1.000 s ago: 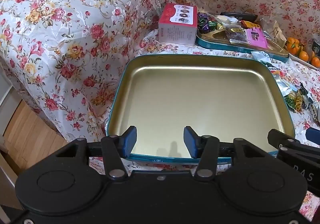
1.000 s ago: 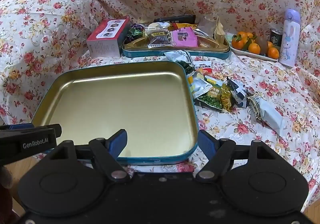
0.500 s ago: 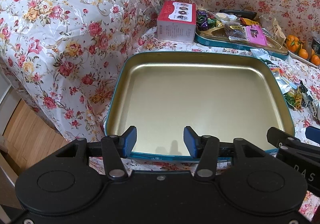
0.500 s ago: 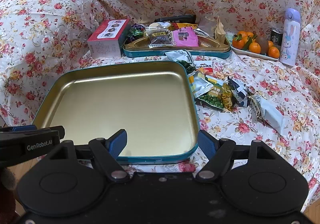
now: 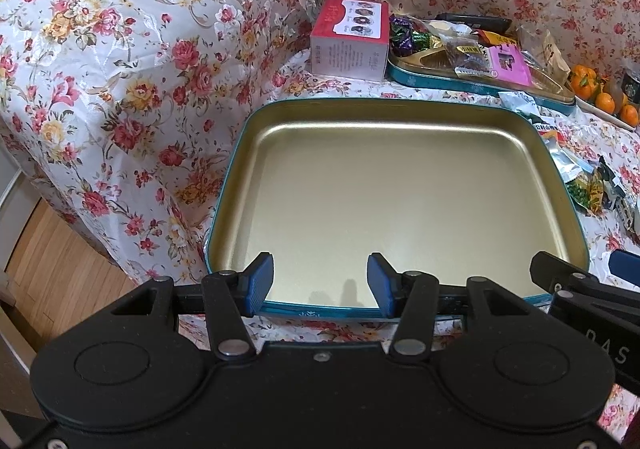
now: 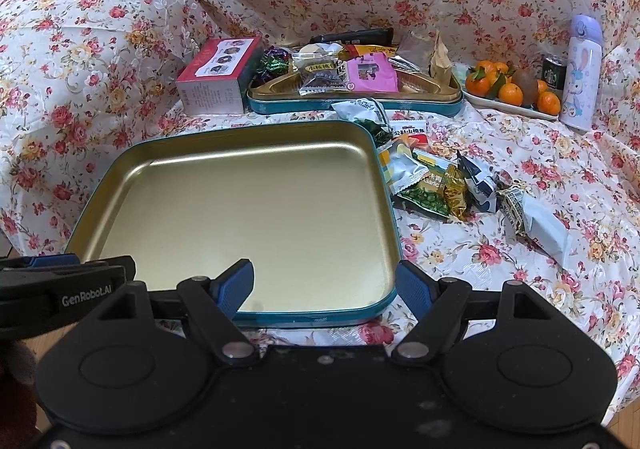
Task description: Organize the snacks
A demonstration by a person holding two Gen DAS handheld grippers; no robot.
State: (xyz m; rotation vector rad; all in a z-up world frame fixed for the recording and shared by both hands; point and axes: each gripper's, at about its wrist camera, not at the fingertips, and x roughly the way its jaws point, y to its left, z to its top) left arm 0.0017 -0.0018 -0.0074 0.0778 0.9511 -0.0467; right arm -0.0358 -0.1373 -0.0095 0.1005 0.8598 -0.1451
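Note:
An empty gold tin tray [image 5: 400, 201] with a teal rim lies on the flowered cloth in front of both grippers. My left gripper [image 5: 320, 285] hovers open over its near rim with nothing between the fingers. My right gripper [image 6: 326, 285] is open wider over the tray's [image 6: 240, 209] near right corner, also holding nothing. Several loose snack packets [image 6: 436, 185] lie in a heap just right of the tray. Behind it stands a second teal tin [image 6: 352, 105] filled with wrapped snacks.
A red-and-white box [image 6: 218, 77] stands at the back left beside the filled tin. At the back right are a plate of oranges [image 6: 508, 89], a dark can [image 6: 554, 69] and a lilac bottle [image 6: 580, 73]. The cloth drops to a wooden floor [image 5: 52, 257] on the left.
Both views have shifted slightly, so the tray and the box sit a little differently in frame. Both grippers' openings are the same, and nothing on the cloth has moved.

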